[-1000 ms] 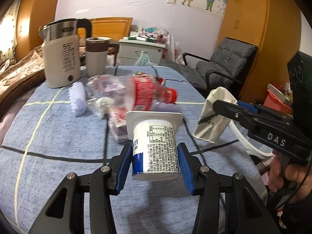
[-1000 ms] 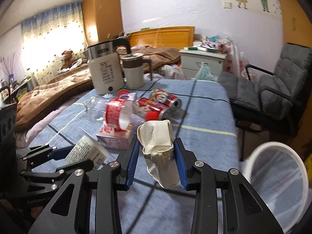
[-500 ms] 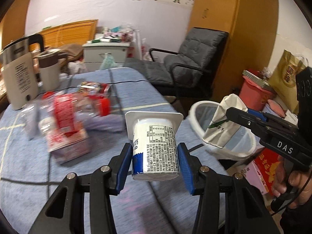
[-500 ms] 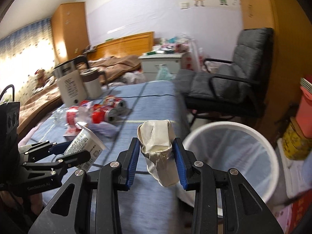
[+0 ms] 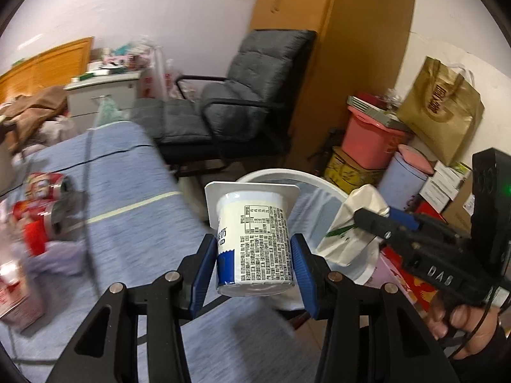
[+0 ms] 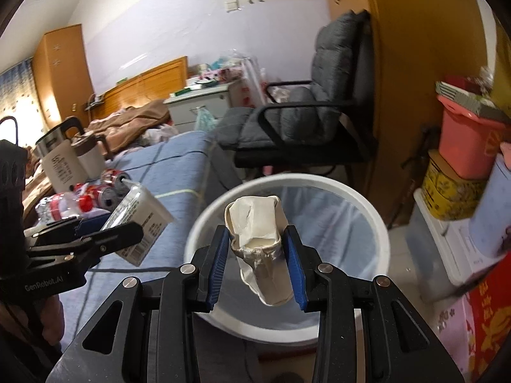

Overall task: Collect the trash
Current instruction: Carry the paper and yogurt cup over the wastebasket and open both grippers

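Drop-off step. Right gripper [image 6: 257,255] clamps crumpled paper cup [image 6: 258,242] above white bin [image 6: 378,233]. Left gripper [image 5: 254,265] clamps yogurt cup [image 5: 254,239] over table edge [image 5: 134,223] — short of bin. Next: release paper cup, then bring yogurt cup over the rim.

I see a white yogurt cup [image 5: 254,242] with black print, a cream crumpled cup [image 6: 258,239], a white bin [image 6: 380,223], and a blue tablecloth [image 5: 127,172] with dark lines.

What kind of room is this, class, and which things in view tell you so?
Most likely a lived-in bedroom: a wooden headboard with rumpled brown bedding, a bedside cabinet and a padded armchair. A white bin stands beside the table.
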`<action>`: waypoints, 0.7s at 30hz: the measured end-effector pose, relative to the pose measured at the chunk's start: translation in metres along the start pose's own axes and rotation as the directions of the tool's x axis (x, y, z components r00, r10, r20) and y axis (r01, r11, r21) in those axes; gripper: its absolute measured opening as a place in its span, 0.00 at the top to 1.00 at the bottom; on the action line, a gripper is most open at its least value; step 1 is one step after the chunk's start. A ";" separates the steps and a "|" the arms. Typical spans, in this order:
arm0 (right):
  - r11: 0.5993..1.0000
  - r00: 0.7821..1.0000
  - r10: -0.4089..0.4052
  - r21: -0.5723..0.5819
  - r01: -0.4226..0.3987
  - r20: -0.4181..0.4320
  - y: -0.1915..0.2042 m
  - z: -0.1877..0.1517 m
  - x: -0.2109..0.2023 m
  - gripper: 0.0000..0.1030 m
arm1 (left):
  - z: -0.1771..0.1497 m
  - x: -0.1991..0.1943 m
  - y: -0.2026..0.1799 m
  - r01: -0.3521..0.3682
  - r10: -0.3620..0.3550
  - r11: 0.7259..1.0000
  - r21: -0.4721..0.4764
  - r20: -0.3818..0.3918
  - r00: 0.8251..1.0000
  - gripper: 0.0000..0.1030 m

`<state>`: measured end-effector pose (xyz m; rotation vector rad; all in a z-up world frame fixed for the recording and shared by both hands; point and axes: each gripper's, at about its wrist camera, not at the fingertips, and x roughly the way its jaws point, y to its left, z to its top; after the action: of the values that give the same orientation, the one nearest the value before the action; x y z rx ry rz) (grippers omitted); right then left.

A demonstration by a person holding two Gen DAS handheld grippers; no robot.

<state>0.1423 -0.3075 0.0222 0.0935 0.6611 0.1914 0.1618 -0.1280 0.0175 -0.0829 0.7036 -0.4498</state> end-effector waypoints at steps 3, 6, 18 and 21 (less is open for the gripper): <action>1.000 1.000 -0.014 0.021 0.015 -0.022 -0.012 -0.004 0.007 0.64 | 0.006 0.017 -0.012 0.029 -0.029 0.999 0.021 -0.018 0.999 0.52; 0.999 0.999 -0.029 0.041 0.030 -0.041 -0.022 -0.009 0.014 0.64 | 0.009 0.031 -0.021 0.057 -0.055 0.998 0.036 -0.040 0.998 0.52; 0.996 0.996 -0.022 0.079 0.029 -0.088 -0.036 -0.018 0.026 0.55 | 0.006 0.059 -0.027 0.097 -0.094 0.995 0.022 -0.108 0.990 0.41; 0.996 0.997 -0.033 0.077 0.039 -0.076 -0.034 -0.018 0.022 0.55 | 0.005 0.051 -0.023 0.088 -0.087 0.996 0.009 -0.090 0.992 0.41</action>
<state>0.1537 -0.3357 -0.0101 0.1502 0.7446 0.1343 0.1911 -0.1707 -0.0045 -0.0824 0.7869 -0.5443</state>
